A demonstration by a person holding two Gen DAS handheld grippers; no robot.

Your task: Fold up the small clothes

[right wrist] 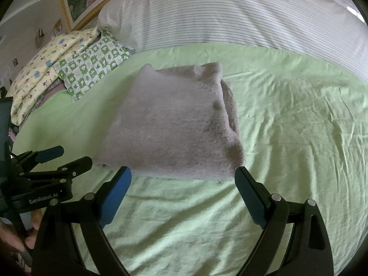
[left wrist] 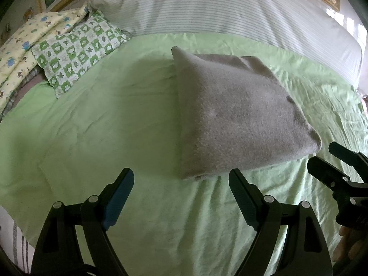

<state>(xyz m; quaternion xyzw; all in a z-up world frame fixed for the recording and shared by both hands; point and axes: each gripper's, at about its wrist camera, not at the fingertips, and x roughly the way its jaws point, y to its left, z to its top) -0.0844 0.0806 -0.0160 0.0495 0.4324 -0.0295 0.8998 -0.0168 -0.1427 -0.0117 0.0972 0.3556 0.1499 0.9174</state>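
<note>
A green checked pillow lies at the bed's left; the left claw gapes wide, holding nothing. A folded grey garment rests on the green sheet, just ahead of the equally wide, empty right claw.

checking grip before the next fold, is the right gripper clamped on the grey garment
No, the right gripper has its jaws spread wide with nothing between them, just short of the folded grey garment lying on the green sheet.
</note>
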